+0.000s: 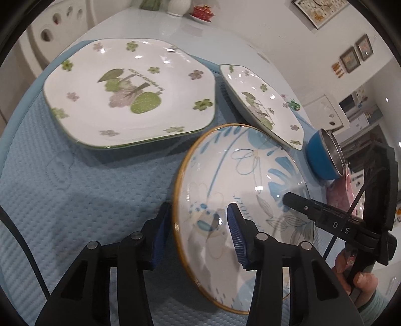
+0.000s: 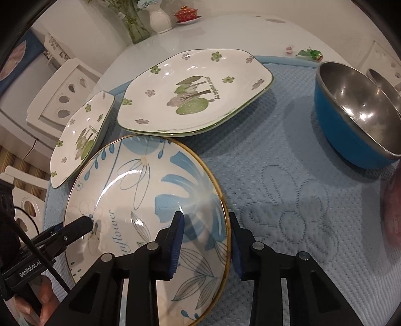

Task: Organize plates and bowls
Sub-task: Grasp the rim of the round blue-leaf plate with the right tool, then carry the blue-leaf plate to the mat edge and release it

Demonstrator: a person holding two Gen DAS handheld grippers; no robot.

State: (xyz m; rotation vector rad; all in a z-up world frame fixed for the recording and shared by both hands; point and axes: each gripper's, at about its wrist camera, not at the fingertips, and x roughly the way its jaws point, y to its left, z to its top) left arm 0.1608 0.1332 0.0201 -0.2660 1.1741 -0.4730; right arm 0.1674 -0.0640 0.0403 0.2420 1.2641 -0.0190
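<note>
A round plate with blue leaf print and a gold rim (image 1: 240, 185) (image 2: 150, 190) is held between both grippers over the blue mat. My left gripper (image 1: 198, 235) straddles its left rim, one finger inside, one outside. My right gripper (image 2: 206, 240) straddles its right rim the same way. A large green-flowered plate (image 1: 130, 92) (image 2: 198, 92) lies flat on the mat behind it. A smaller matching plate (image 1: 263, 105) (image 2: 82, 135) is tilted, its edge against the round plate. A blue bowl with a steel inside (image 1: 323, 155) (image 2: 361, 115) stands at the right.
A quilted blue mat (image 1: 75, 188) (image 2: 288, 188) covers the white table. A white vase (image 2: 160, 17), a glass vase with stems (image 2: 135, 22) and a red lidded cup (image 1: 203, 11) (image 2: 186, 13) stand at the far edge. A pink object (image 1: 340, 193) lies by the blue bowl. White chairs (image 2: 65, 97) stand alongside.
</note>
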